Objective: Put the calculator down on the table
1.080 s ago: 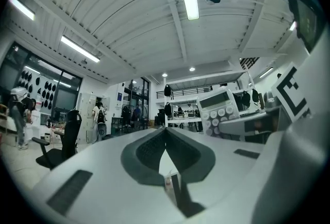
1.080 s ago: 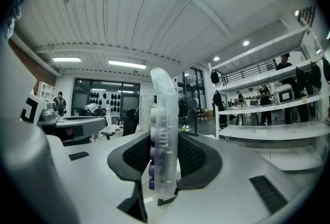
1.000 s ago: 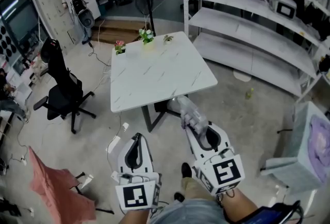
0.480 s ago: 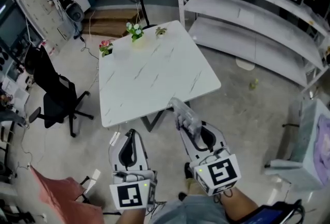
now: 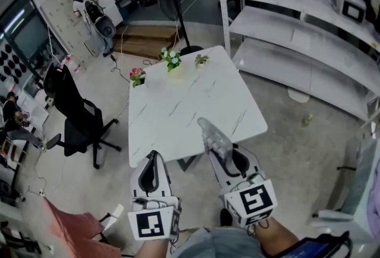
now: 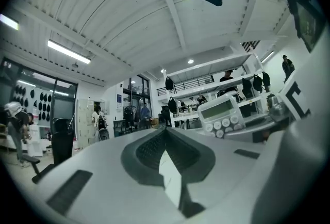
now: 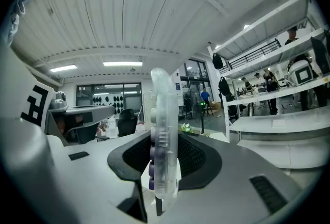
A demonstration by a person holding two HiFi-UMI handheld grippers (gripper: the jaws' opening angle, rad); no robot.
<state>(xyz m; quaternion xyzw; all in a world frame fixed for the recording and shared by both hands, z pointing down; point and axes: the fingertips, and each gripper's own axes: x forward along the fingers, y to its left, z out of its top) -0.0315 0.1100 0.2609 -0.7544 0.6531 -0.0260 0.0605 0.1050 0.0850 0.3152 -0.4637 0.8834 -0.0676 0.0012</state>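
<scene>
Two handheld grippers reach forward at the bottom of the head view, both pointing level toward a white marble-patterned table [image 5: 190, 96]. The right gripper [image 5: 224, 154] is clamped on a pale, translucent calculator [image 5: 215, 137], which stands on edge between its jaws. The right gripper view shows it upright and thin. The calculator hangs in the air, its far end overlapping the table's near edge, not resting on the top. The left gripper [image 5: 153, 157], beside it, has its jaws pressed together with nothing between them. Three small potted plants [image 5: 172, 59] sit along the table's far edge. A black office chair [image 5: 80, 123] stands to the left, and white shelves [image 5: 297, 31] run along the right.
</scene>
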